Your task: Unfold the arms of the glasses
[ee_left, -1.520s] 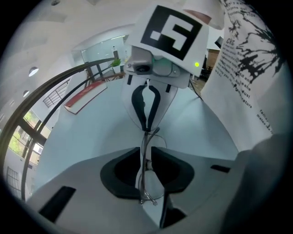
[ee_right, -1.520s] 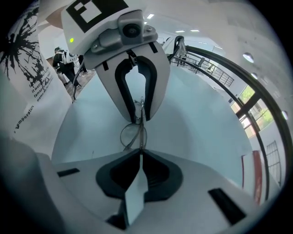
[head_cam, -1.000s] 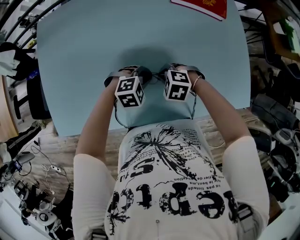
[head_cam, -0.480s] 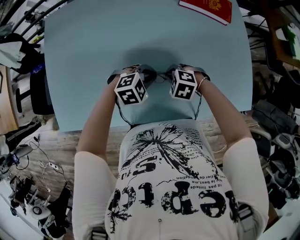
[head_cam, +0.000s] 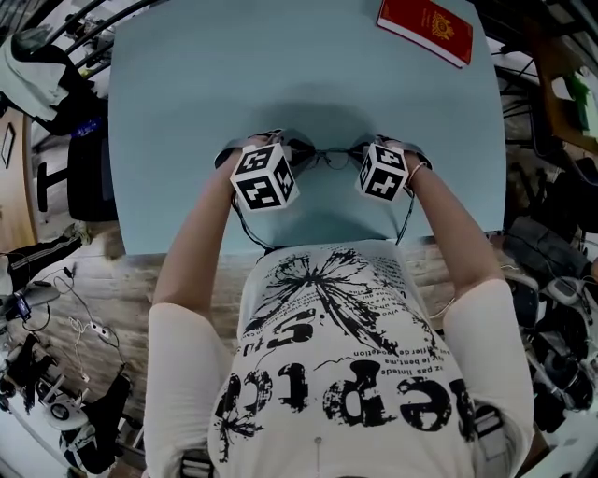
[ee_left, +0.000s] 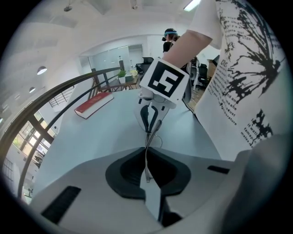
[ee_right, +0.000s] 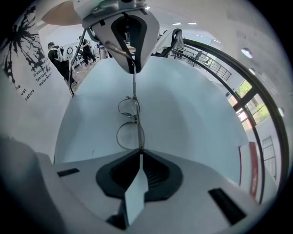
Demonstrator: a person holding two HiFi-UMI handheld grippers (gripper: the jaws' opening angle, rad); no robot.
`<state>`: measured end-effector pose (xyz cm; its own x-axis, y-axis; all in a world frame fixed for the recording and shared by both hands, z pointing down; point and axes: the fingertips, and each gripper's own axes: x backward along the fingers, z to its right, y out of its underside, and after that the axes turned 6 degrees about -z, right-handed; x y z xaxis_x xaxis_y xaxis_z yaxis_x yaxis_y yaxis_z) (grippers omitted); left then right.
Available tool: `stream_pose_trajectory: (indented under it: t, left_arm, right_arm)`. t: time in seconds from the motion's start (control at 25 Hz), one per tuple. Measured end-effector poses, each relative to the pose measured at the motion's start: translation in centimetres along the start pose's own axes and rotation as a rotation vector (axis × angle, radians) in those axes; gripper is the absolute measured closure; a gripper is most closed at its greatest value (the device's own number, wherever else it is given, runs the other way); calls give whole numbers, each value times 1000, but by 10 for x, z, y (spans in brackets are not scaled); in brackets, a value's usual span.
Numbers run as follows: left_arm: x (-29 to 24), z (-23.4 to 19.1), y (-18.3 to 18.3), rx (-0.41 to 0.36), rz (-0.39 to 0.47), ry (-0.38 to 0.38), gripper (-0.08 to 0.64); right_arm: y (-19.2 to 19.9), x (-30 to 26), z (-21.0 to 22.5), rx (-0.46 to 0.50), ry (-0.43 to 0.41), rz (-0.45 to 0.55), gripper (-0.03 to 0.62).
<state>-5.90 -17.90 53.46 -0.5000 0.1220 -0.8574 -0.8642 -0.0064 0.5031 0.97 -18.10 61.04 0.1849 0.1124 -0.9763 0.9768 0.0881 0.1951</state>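
Left gripper: jaws closed to a slit, nipping a thin metal strand that runs straight out ahead of them; right gripper: jaws likewise nearly together, pinching the other end of the same piece.

Held item: thin wire-framed glasses with 2 round lenses, strung between the 2 grippers; long axis runs left to right across the person, in line with both sets of jaws; from the right gripper view the lenses sit just left of the straight strand, the nearer lens just beyond the jaws; whether that strand is a folded arm or the brow bar, cannot tell.

Each hand holds 1 end, so neither is nearer.

Pose: forearms come in from either side of the torso, both grippers tipped steeply down and inward, tips facing each other, marker cubes uppermost.

Glasses sit low over the pale blue tabletop; contact with it not resolved.

Judgement: an arm must swing out about its hinge, across the long axis, so 1 gripper should anchor while the other draws sideways.

Far edge: flat red book, well apart.
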Motion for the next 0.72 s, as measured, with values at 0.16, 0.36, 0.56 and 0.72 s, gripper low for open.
stream_pose_trajectory:
  t: [0.16,0.36,0.56,0.72]
  left_arm:
    - [12,0,13,8,1,-16,532]
    - [20,4,23,10,20,-25,532]
    - [28,5,35,19,35,-31,532]
    - [32,5,44,30,46,-42,532]
  right_arm:
    - [-3,1,-2,-10,14,0,560]
    - [-3,2,-4,-7,23,-16,560]
    - [-2,1,-5,-19,33,-38,560]
    - [-2,1,-5,-52,31,-37,560]
